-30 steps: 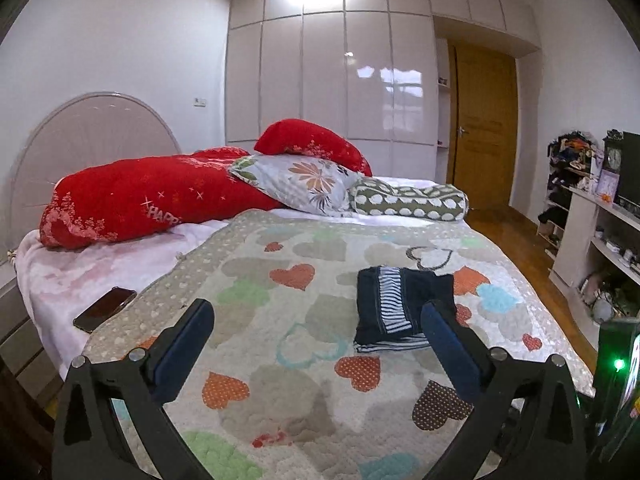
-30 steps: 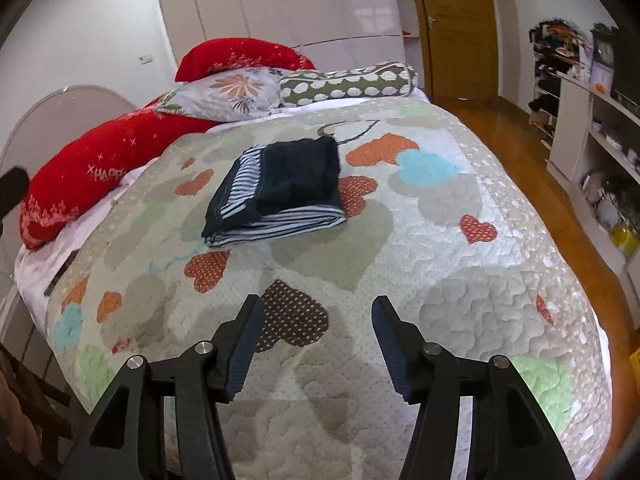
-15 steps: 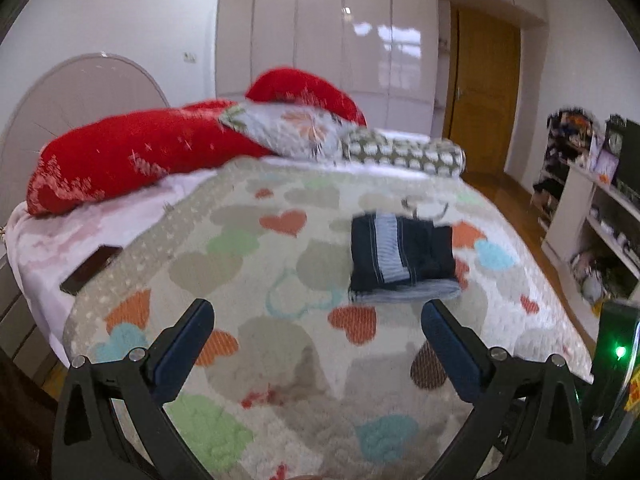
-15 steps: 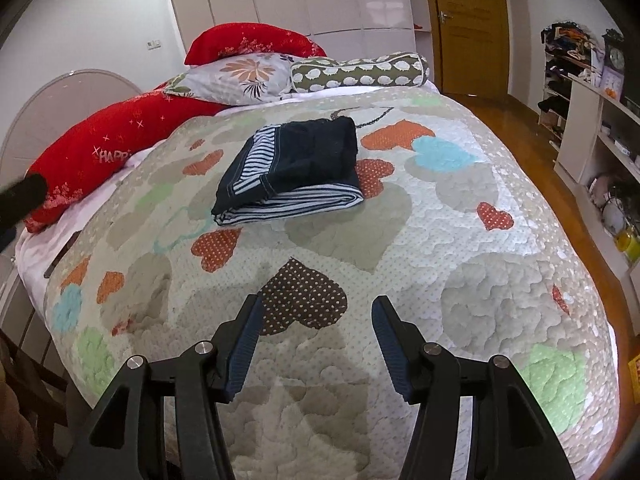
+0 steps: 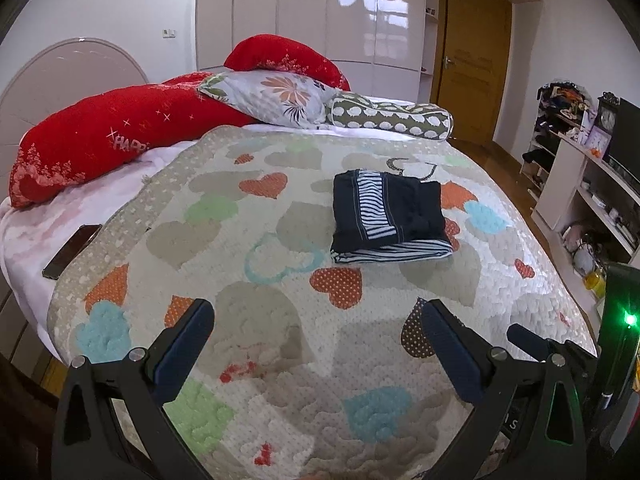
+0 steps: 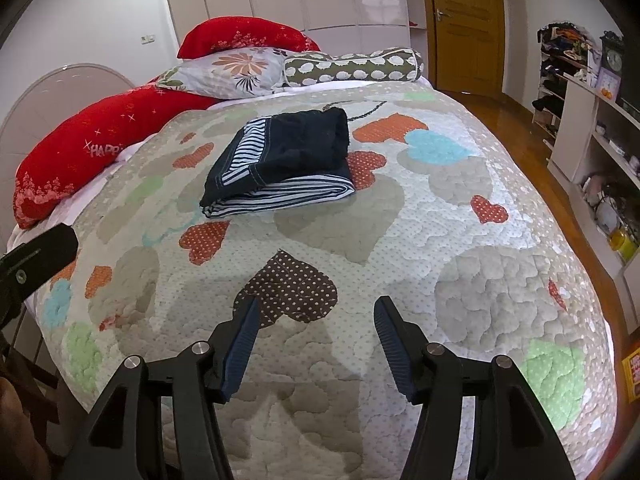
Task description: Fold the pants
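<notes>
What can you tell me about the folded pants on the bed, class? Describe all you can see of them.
The pants are dark navy, denim-like fabric with pale stitching, and a navy-and-white striped panel shows across the top and along the lower layers. They are folded into a compact, roughly rectangular stack of several layers, lying flat on the heart-patterned quilt near the middle of the bed, short of the pillows. Only the quilt touches them; both sets of tongs are open and well clear.

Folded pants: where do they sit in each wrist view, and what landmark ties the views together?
Left wrist: folded pants lie right of centre on the quilt, beyond the fingers.
Right wrist: folded pants lie left of centre, in the upper half.
Shared landmark: the spotted bolster pillow behind them.
</notes>
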`<state>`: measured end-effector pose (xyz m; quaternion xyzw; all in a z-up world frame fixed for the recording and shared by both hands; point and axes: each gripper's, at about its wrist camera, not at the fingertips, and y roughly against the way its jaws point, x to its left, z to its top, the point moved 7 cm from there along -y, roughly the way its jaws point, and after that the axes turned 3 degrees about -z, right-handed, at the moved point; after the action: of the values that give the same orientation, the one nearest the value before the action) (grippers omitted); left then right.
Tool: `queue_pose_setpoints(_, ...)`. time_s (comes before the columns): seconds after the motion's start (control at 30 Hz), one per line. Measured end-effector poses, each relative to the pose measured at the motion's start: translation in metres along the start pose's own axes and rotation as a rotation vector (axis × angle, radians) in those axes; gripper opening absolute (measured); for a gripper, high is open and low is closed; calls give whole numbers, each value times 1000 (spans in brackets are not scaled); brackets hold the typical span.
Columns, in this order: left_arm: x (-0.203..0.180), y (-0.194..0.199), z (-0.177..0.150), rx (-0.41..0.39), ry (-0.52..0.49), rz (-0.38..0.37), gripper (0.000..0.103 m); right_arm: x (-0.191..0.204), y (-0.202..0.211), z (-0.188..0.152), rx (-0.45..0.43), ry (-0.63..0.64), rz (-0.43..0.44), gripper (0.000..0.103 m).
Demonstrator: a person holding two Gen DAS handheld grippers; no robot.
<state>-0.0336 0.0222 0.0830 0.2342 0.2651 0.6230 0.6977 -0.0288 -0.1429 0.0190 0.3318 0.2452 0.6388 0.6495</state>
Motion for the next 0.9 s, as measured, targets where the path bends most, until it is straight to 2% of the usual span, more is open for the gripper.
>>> queue_pose_setpoints(0.47,-2,-10,-8,50,-7,-14,103,-2,-7,-3,19,-4,-10,64)
queue_pose_setpoints(0.9,-1,-14,-13,76,2,-25,103,-4,-5,-2,3,-5,-29,66)
